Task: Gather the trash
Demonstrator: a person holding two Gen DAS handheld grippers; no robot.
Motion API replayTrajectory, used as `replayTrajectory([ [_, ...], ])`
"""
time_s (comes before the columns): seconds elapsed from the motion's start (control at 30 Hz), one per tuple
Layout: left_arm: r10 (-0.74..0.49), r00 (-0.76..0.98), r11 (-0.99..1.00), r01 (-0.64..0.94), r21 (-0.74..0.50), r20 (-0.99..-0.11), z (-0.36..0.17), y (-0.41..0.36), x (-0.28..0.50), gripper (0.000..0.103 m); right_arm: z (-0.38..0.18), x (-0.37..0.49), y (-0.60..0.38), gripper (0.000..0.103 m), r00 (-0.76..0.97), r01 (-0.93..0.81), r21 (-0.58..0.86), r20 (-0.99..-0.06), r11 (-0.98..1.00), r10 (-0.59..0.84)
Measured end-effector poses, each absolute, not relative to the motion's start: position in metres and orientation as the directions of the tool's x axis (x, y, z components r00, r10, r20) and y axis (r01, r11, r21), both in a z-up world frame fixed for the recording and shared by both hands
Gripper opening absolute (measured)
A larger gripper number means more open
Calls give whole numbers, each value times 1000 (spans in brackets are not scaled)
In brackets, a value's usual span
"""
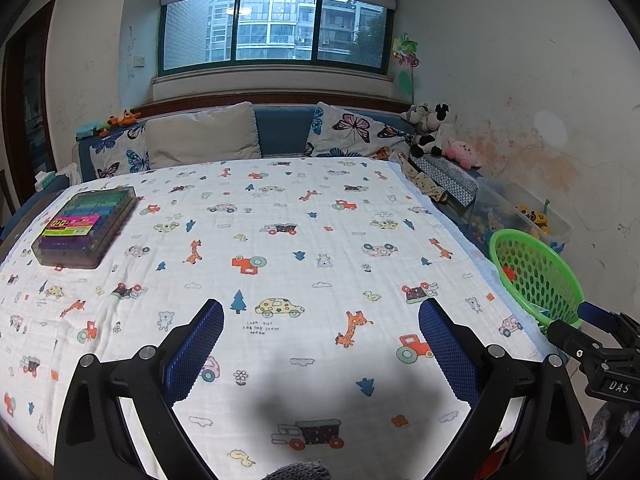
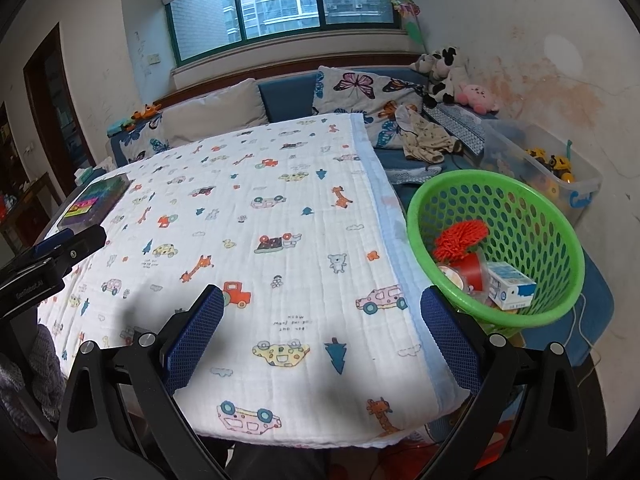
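Both grippers hang spread and empty over the near edge of the table: the left gripper (image 1: 320, 328) above the middle of the cloth (image 1: 280, 240), the right gripper (image 2: 322, 320) nearer the right edge, with nothing between either pair of fingers. I see the trash already gathered in the green basket (image 2: 560, 216), which sits just off the table's right side, lower than the top. Inside it I count one red frilly ball (image 2: 460, 240), one red cup (image 2: 474, 270), one small white-and-blue carton (image 2: 510, 284) and what looks like a clear wrapper under them, though I cannot tell that piece for sure. On the cloth I find no loose scrap at all; only one case of coloured markers (image 1: 86, 226) lies at the far left, and I judge that to be no trash. So I take the collecting to be nearly or wholly finished. To do this step well, I would sweep each wrist camera slowly across the cloth, far corners and edges too, before calling it done, keep the fingers clear of the cloth so it does not bunch up, and leave the case where it lies. If a scrap turns up, I would pinch it low and carry it over the basket rim before letting go.
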State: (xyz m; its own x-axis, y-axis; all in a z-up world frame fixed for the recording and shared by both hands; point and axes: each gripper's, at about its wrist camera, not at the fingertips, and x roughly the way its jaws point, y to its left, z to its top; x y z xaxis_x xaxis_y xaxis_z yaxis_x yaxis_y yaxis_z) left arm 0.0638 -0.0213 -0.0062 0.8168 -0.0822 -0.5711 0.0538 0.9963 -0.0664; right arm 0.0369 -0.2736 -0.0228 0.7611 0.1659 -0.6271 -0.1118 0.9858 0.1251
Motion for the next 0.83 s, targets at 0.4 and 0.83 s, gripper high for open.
replayTrajectory([
  [0.4,-85,817,996,55,-68,-570,-8,-21,63,95,-25,37,-270,98,758,-117,124,-630,985,169],
  [0.83,-77,813,996,39,-78,-577,-11,-16,64,95,-27,40,-269,98,752,-121,124,-637,985,173],
])
